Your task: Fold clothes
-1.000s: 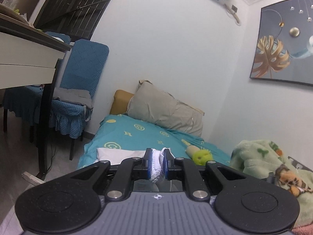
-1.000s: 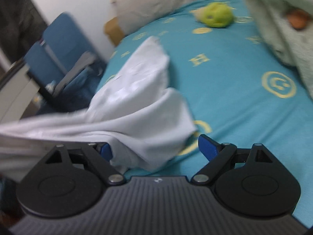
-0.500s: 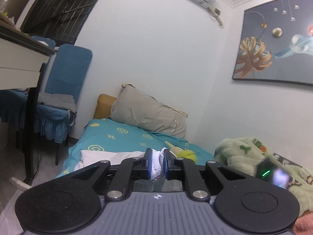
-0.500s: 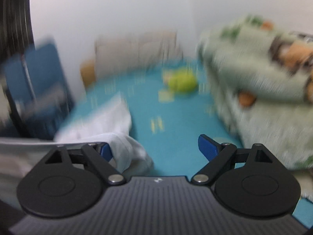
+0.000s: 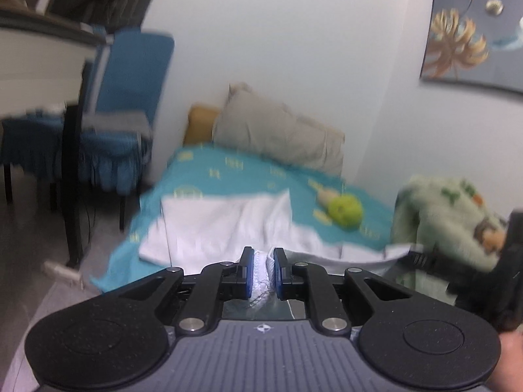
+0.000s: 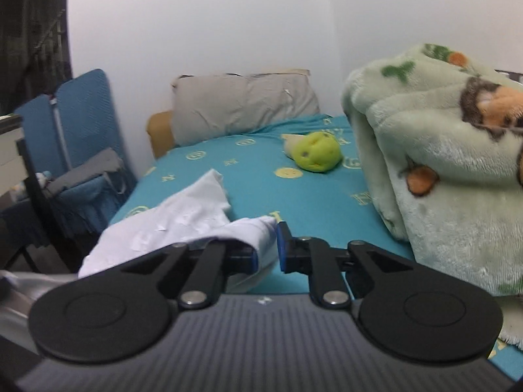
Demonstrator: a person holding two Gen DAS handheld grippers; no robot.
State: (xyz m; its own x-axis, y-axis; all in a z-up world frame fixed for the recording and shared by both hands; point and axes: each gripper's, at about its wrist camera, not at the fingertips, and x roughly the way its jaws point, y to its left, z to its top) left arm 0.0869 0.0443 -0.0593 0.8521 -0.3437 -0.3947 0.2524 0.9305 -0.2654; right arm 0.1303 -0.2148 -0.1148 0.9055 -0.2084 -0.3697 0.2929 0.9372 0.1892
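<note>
Left hand-held gripper pinched tight on a bunched white garment, which spreads over the bed along its left edge. Right hand-held gripper nearly closed, garment fold between the pads; firm grip cannot tell. Green toy mid-bed, blanket at right edge.

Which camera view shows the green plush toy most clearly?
The right wrist view: the green plush toy is sharp there, lying on the teal sheet before the pillow. The left wrist view shows it smaller and blurred.
</note>
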